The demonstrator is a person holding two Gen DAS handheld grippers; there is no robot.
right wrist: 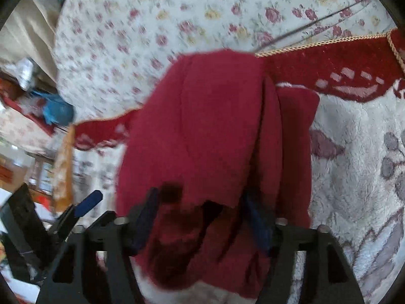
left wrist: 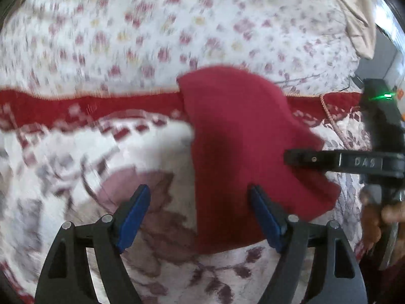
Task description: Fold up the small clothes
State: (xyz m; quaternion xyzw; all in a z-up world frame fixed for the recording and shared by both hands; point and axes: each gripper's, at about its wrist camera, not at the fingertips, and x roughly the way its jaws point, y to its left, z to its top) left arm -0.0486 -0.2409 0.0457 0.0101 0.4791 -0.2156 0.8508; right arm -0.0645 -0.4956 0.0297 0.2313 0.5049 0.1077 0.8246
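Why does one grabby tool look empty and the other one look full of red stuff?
The left tool has its blue fingers spread wide with nothing between them; the right tool has the red cloth bunched between its fingers. The left tool sits beside the cloth's edge, while the right tool's fingers are partly hidden by it. Both have black frames with blue pads.

The red cloth (right wrist: 215, 131) hid most of the right gripper's fingertips (right wrist: 255, 217); the far flowered sheet (left wrist: 152, 30) was blurred, perhaps from motion.
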